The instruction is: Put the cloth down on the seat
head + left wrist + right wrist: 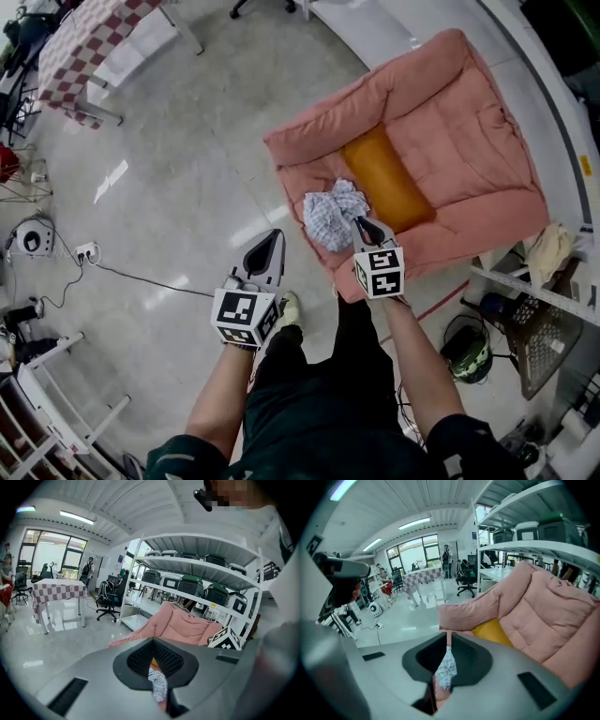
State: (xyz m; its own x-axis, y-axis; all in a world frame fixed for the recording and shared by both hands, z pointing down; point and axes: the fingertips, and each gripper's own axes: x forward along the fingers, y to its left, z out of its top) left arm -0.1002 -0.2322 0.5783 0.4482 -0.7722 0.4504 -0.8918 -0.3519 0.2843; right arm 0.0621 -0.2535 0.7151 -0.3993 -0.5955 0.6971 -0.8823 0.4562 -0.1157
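My right gripper (362,224) reaches down to the edge of the cloth (334,212) on the pink seat (441,122), jaws pressed together. My left gripper (276,235) hangs beside it over the floor (187,187), jaws also together.

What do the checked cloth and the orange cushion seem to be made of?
The cloth: thin woven fabric, probably cotton, matt; it shows a fine check and crumples in soft folds. The orange cushion: smooth, even cover, perhaps synthetic or leather-like; no quilting or weave shows.
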